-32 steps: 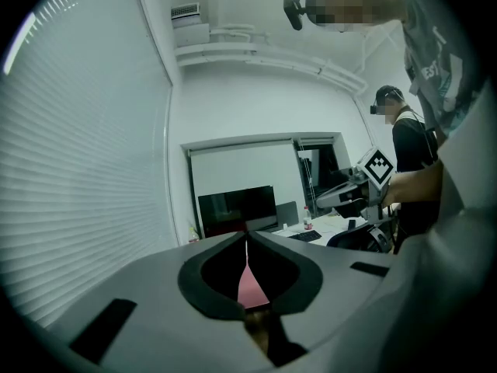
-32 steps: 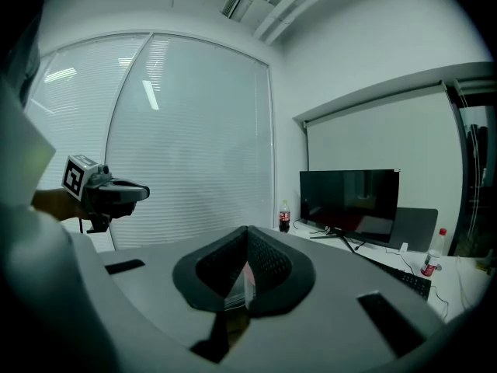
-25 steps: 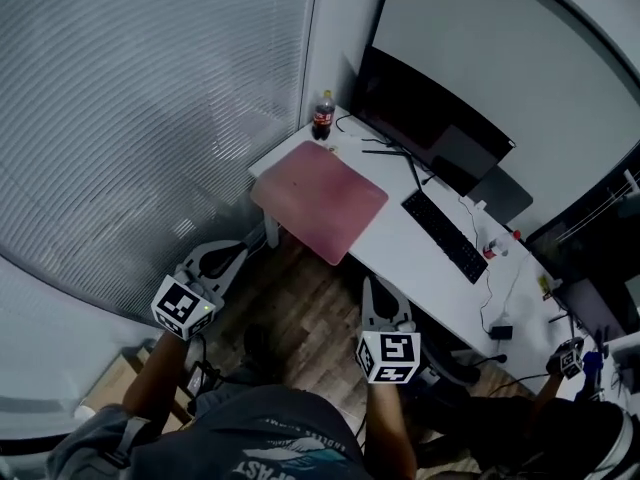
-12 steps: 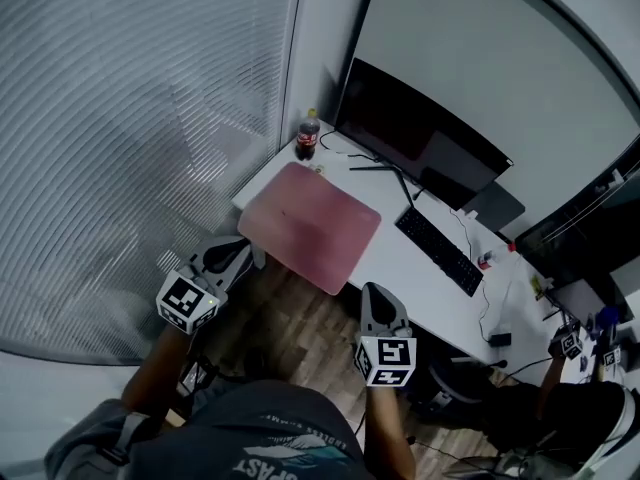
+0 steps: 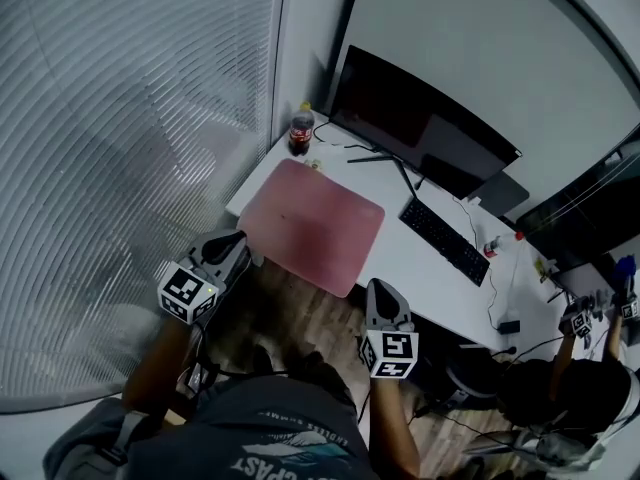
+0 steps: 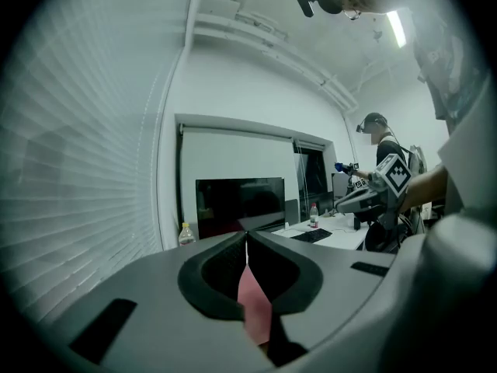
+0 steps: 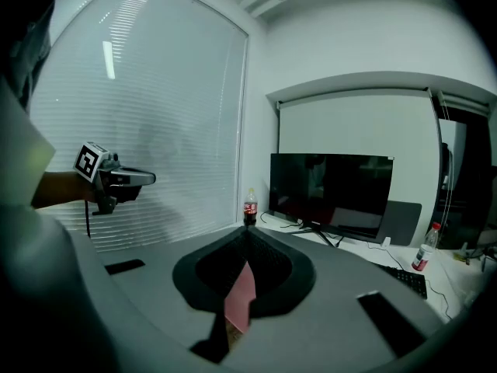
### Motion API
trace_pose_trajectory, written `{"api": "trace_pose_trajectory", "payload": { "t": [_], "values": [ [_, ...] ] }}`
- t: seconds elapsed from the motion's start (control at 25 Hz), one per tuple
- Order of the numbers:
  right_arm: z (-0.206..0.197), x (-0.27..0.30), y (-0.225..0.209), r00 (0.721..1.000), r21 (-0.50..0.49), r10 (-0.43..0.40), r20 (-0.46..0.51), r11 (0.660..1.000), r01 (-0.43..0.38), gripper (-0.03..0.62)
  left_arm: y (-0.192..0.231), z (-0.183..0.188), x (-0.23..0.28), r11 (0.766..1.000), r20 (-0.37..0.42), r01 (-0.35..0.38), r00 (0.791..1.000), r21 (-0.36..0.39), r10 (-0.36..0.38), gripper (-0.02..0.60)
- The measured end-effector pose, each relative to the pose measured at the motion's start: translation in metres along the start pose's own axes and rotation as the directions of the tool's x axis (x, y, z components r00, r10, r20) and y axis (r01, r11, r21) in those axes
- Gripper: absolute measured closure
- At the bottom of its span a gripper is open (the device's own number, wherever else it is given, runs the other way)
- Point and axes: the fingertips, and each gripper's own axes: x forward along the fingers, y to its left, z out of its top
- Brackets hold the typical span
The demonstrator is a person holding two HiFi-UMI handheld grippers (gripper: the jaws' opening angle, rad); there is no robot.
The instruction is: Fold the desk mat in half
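Observation:
A pink desk mat (image 5: pixel 312 226) lies flat on the near left end of the white desk (image 5: pixel 432 286). My left gripper (image 5: pixel 234 242) is just short of the mat's near left corner, apart from it, with its jaws shut and empty. Off the mat's near right corner, below the desk's front edge, my right gripper (image 5: pixel 379 289) is also shut and holds nothing. In the left gripper view the jaws (image 6: pixel 247 236) meet, and a strip of the mat (image 6: pixel 255 308) shows under them. The right gripper view shows the same: closed jaws (image 7: pixel 247 233) over a strip of mat (image 7: pixel 239 298).
A dark monitor (image 5: pixel 420 123) stands at the back of the desk, a black keyboard (image 5: pixel 445 240) lies right of the mat, and a cola bottle (image 5: pixel 300 128) stands at the far left corner. Window blinds (image 5: pixel 120 118) fill the left. Another person (image 5: pixel 585 383) works at the far right.
Both grippers have moved forward and a little down toward the desk's front edge; the left one now sits close to the mat's near left corner. Both stayed shut.

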Motion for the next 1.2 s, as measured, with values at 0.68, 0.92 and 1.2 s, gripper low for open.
{"api": "trace_pose_trajectory", "payload": {
  "t": [0.68,0.92,1.2],
  "values": [
    [-0.16,0.087,-0.031,0.983,0.089,-0.027,-0.184,0.995,0.044,0.571,0.054,-0.152,0.07,0.995,-0.236,-0.019,0.972,-0.099,-0.005,0.537],
    [-0.23,0.099,-0.032,0.957,0.184,-0.009,-0.291,0.981,0.066,0.536,0.066,-0.226,0.083,0.987,-0.354,-0.034,0.935,-0.155,-0.023,0.401],
    [-0.291,0.098,-0.028,0.924,0.265,0.052,-0.38,0.963,0.055,0.441,0.064,-0.294,0.08,0.97,-0.426,-0.041,0.902,-0.238,-0.066,0.285]
  ]
}}
